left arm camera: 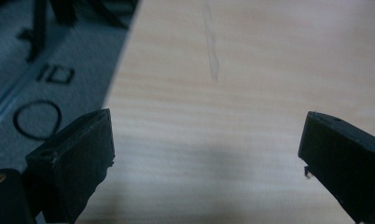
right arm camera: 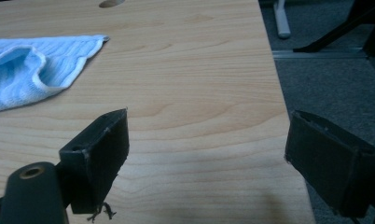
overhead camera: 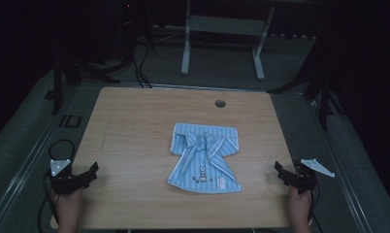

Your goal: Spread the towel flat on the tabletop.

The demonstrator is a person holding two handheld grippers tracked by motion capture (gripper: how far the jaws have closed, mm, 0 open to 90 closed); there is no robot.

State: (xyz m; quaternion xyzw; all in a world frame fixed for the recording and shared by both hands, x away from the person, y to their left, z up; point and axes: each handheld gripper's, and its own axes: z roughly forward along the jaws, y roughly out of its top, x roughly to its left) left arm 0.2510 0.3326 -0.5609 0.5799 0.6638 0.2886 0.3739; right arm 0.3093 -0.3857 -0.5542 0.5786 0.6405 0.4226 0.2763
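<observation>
Centrally on the wooden table (overhead camera: pixel 135 126) lies a light-blue striped towel (overhead camera: pixel 203 158), partly folded, its upper corners turned in toward the middle. Both hand-held tools sit at the near edge, well apart from it. At the near-left corner, the left gripper (overhead camera: pixel 89 174) has its 2 jaws spread with nothing between them, bare wood ahead. At the near-right edge, the right gripper (overhead camera: pixel 282 173) is likewise spread and empty; the towel's corner lies beyond it, to its left.
</observation>
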